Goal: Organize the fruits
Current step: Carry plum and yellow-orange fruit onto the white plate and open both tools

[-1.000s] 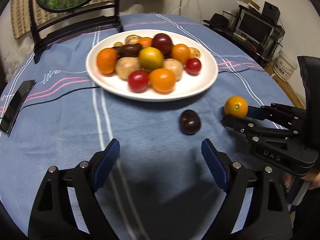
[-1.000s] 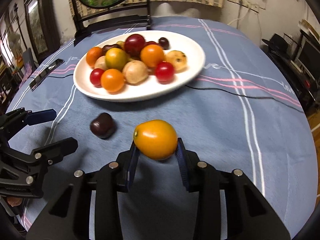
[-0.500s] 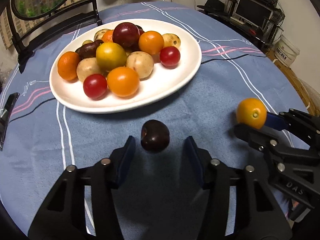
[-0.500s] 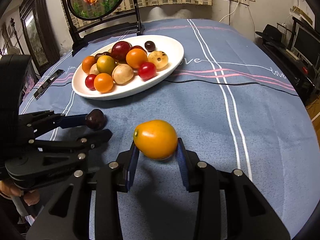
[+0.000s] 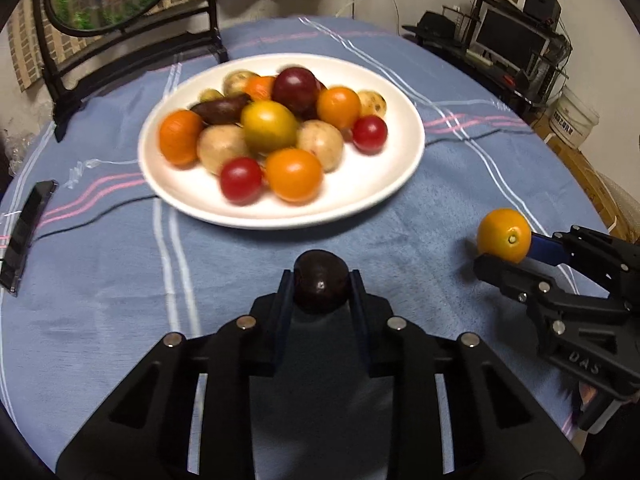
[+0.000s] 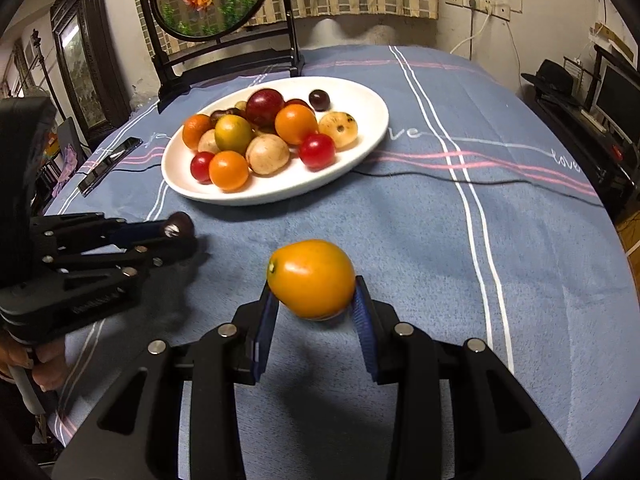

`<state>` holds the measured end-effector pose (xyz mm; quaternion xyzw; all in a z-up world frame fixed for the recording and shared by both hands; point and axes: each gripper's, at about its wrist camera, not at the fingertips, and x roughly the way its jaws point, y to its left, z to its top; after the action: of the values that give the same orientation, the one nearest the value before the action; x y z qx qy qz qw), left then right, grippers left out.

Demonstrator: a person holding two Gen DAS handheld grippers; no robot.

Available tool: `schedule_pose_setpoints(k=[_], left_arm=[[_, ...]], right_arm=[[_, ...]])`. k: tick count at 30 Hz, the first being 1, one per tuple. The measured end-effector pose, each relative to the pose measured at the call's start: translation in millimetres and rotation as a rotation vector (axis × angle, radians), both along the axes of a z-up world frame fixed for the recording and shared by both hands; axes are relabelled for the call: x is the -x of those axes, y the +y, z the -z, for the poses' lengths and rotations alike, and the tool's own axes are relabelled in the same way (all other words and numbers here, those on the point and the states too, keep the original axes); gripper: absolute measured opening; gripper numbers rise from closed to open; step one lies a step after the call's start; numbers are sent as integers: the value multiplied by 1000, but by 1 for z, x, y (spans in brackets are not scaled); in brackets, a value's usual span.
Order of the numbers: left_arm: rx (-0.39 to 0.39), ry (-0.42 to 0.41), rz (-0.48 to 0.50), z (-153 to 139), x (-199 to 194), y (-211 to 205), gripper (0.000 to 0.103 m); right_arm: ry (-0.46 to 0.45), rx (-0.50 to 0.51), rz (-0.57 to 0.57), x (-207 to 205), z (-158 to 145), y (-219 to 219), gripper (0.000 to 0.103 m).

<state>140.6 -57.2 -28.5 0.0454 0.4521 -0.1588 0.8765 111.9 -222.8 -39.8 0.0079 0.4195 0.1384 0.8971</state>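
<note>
- The left gripper point(image 5: 320, 284) is pinching a dark plum point(image 5: 320, 280) between its blue pads; from this view I cannot tell whether the plum is clear of the cloth.
- The right gripper point(image 6: 314, 304) is clamped on an orange fruit point(image 6: 311, 278), held out at its tips above the cloth.
- Ahead of both grippers, near but apart, sits a white plate point(image 5: 384, 196) piled with about a dozen fruits: orange, red, yellow-green, tan and dark ones.
- In the left view, the right gripper appears off to the right with its orange fruit just beyond the tips.
- The blue tablecloth point(image 6: 420, 240) between the grippers and the plate shows no other loose fruit.
- Progress, as a judgement: most fruit is already on the plate. The two pieces now held look like the last ones left, and they have yet to be carried forward and set down there.
</note>
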Motion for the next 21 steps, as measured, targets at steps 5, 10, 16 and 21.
schedule_pose_setpoints(k=[5,10,16,21], left_arm=[[20,-59,-19,-26,6,18,28],[29,-109,-30,-49,-2,30,28],[29,-126,-69,-64,-31,37,28],[39,-109,-100,-61,-59,37,28]], right_arm=[[-35,0,-14,-3,-15,6,37],[-87,-1,-34,-13,-37,15,37],[-136,4,-48,-36,-56,26,37],[-144,11,-42,-69,-61,34,37]])
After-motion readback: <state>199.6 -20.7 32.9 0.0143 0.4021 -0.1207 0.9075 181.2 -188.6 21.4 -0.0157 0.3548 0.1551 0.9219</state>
